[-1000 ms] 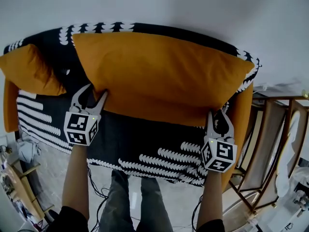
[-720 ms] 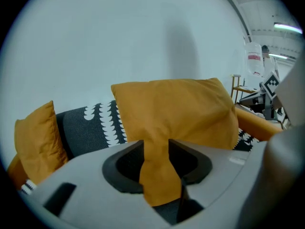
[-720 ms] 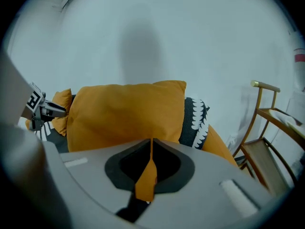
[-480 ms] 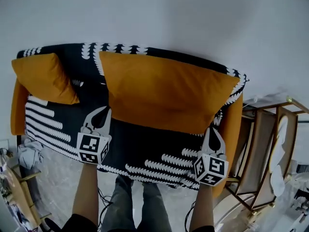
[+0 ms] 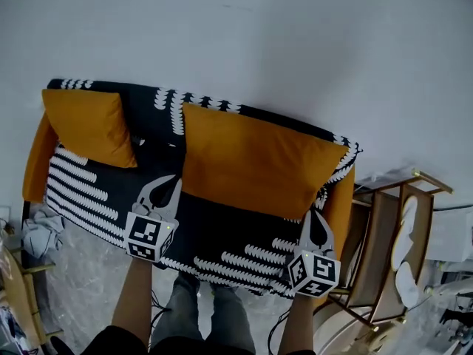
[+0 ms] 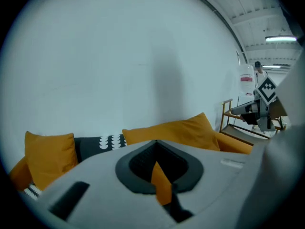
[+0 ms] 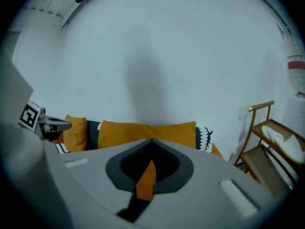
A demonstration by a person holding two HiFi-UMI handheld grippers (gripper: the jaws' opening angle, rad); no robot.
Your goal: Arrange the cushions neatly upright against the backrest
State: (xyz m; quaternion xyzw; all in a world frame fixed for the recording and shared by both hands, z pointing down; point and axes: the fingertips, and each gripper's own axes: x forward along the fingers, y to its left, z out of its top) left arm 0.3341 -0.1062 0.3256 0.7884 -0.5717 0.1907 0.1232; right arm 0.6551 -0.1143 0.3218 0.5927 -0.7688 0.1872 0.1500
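A large orange cushion [image 5: 255, 161] leans against the backrest of a sofa with a black-and-white cover [image 5: 222, 231]. A small orange cushion [image 5: 87, 126] leans in the sofa's left corner. My left gripper [image 5: 171, 180] hovers over the seat just below the large cushion's lower left corner, shut and empty. My right gripper [image 5: 316, 216] hangs near the lower right corner, also shut on nothing. The left gripper view shows both the large cushion [image 6: 176, 130] and the small cushion [image 6: 47, 151] ahead, beyond my shut left gripper [image 6: 156, 141]. The right gripper view shows the large cushion [image 7: 143, 129] past my right gripper [image 7: 151, 140].
A wooden folding chair [image 5: 392, 250] stands right of the sofa's orange arm [image 5: 340, 213]. The person's legs [image 5: 199, 309] are at the sofa's front edge. Clutter [image 5: 37, 231] lies on the floor at the left. A white wall rises behind the sofa.
Both grippers have shut and drawn back from the large cushion's lower corners. The view has pulled away from the sofa. The large cushion stays against the backrest.
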